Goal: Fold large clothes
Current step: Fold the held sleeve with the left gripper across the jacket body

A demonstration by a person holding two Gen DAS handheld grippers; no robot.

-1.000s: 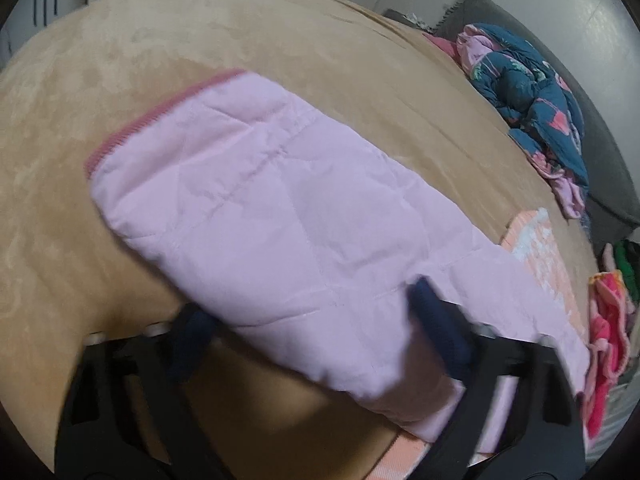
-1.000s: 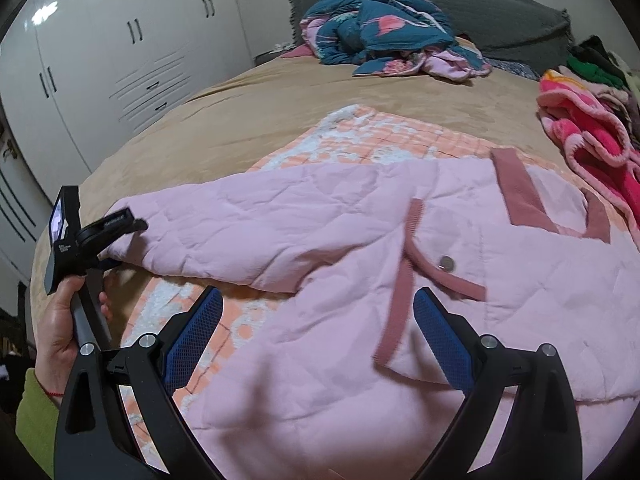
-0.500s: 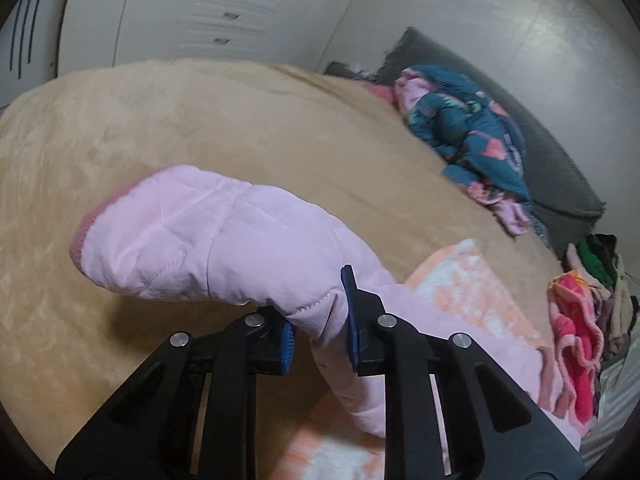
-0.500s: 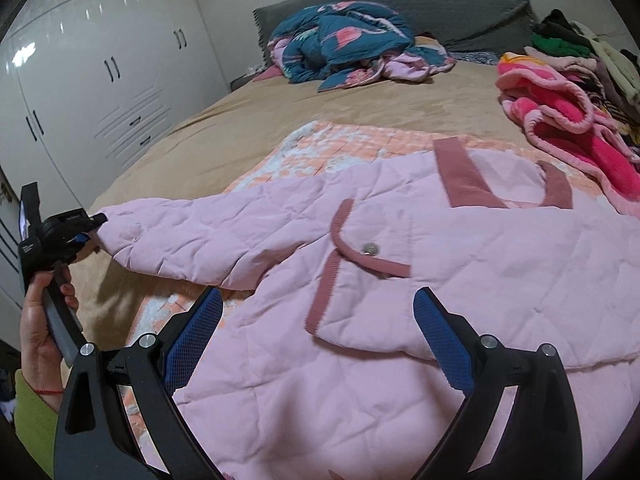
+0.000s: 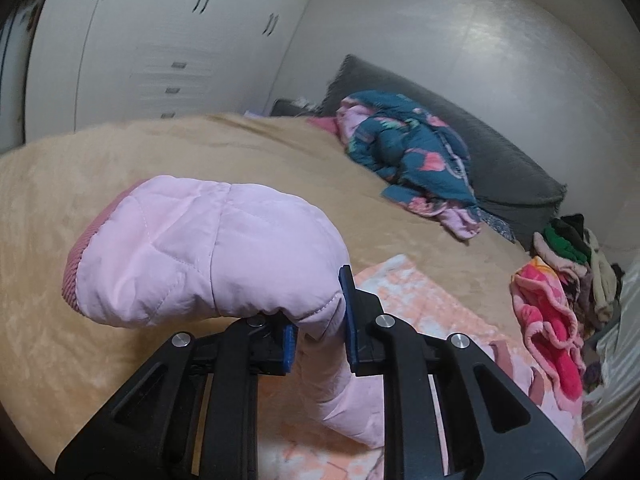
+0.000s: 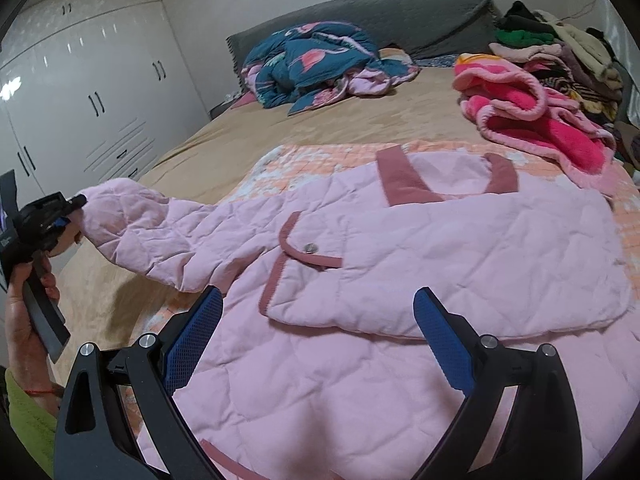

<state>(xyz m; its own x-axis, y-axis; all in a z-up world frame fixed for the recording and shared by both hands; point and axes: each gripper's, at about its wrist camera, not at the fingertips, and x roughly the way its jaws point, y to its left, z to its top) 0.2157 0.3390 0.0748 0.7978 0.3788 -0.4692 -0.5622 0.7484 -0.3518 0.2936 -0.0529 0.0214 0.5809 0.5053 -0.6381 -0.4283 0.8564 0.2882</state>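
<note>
The bed point(image 6: 360, 120) wore a plush tan cover; across its near end lay the quilted pink jacket point(image 6: 460, 248), soft and puffy, trimmed in ribbed rose; its sleeve point(image 5: 208, 248) rose off the bed's left edge, clenched near the cuff by the left gripper point(image 5: 318, 334); the right gripper point(image 6: 316, 340) hung released over the jacket's hem. Only the right view showed the jacket's snap pocket point(image 6: 310, 248) and the hand point(image 6: 28, 312) on the left gripper's handle.
</note>
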